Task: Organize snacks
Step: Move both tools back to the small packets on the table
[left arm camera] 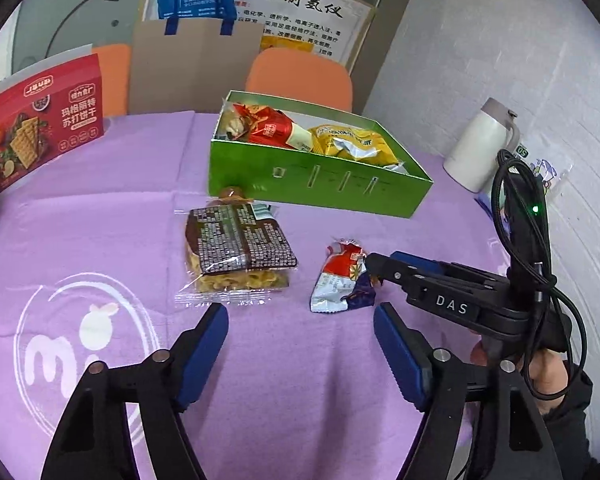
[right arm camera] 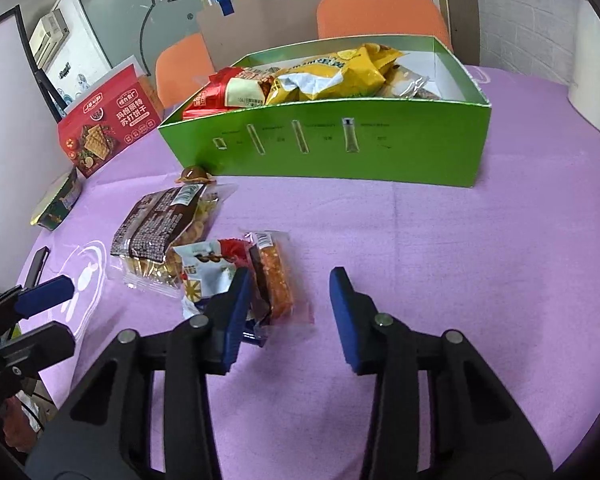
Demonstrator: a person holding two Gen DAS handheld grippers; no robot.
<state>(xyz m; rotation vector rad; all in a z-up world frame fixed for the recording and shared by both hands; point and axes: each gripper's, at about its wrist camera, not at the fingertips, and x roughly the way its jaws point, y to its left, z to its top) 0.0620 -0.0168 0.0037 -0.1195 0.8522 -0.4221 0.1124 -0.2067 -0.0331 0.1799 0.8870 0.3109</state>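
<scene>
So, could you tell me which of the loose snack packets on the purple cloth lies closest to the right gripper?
The slim clear-wrapped orange-red bar: it lies beside the right gripper's left finger. The white-and-red packet sits just beyond it, and the large dark-labelled noodle-snack bag farther still.

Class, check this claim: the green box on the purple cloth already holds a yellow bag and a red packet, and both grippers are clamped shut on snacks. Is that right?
Not quite. The green box on the purple cloth does hold a yellow bag and a red packet, but both wrist views show the left gripper and right gripper open, holding nothing.
</scene>
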